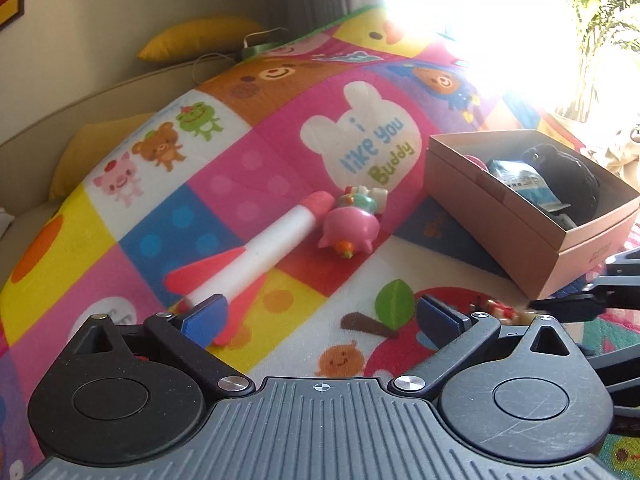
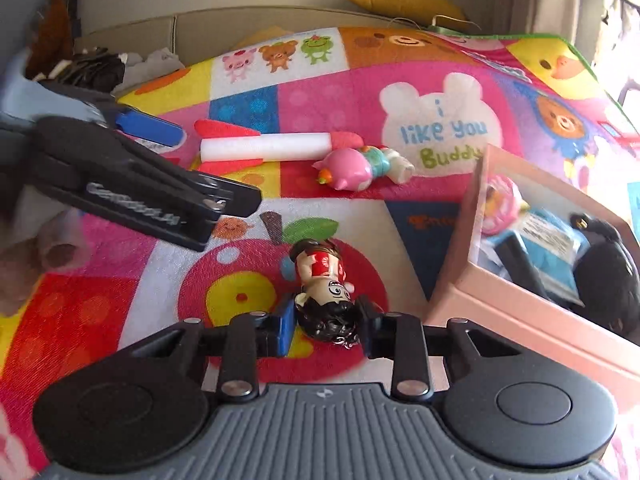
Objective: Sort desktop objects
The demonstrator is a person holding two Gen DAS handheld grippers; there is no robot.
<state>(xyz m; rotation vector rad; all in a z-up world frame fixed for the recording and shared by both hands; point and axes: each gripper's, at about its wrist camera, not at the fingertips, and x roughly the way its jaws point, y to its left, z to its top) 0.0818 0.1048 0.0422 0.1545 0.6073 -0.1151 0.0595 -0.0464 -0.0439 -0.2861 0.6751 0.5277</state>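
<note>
The right hand-held gripper [image 2: 326,330] is closed around the black-haired head of a small doll [image 2: 326,288], which lies on its back on the red apple print of the colourful blanket [image 2: 100,300]; its blue pads [image 2: 287,330] press the head from both sides, and the doll's red and white body points away from the gripper. Just to the right of the doll stands an open pink box [image 2: 480,296], which already holds a black toy [image 2: 608,276], a blue packet [image 2: 548,240] and a pink round toy [image 2: 500,204]. Farther back on the blanket, a white foam rocket [image 1: 256,256] with red fins and a red tip lies on its side, and a pink pig toy [image 1: 352,224] lies just beside its tip, touching or nearly so. The left hand-held gripper [image 1: 316,316] hangs over the blanket with its jaws wide apart and nothing between them; one blue pad [image 1: 204,318] sits just in front of the rocket's finned tail. In the left wrist view the pink box [image 1: 520,236] stands to the right of the pig toy, well apart from it, and the doll [image 1: 500,308] shows only in part beside the right finger. A yellow cushion [image 2: 400,0] lies behind the blanket against the wall.
</note>
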